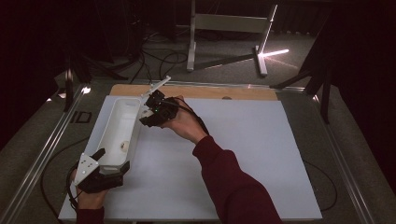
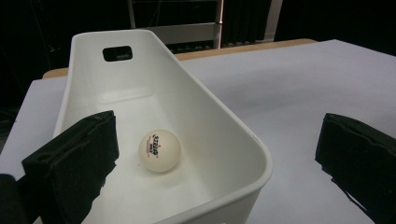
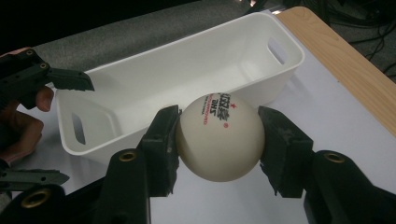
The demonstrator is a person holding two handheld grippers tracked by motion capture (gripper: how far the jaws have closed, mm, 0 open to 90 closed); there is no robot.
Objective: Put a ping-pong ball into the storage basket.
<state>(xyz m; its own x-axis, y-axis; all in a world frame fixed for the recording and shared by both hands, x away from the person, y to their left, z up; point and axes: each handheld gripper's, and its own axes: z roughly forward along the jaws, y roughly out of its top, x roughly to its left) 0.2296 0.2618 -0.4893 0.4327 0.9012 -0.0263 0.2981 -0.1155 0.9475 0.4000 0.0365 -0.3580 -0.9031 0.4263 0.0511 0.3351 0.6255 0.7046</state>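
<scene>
The right tool (image 3: 218,140) pinches a glossy cream-white plastic table-tennis ball (image 3: 219,137) with red and black print, held over the long white plastic bin (image 1: 119,130) near the desk's (image 1: 243,154) far left corner. A second identical printed ball (image 2: 159,150) lies inside the bin at its near end. The left tool (image 1: 100,170) stands spread, one jaw inside the bin's near end wall and one outside.
</scene>
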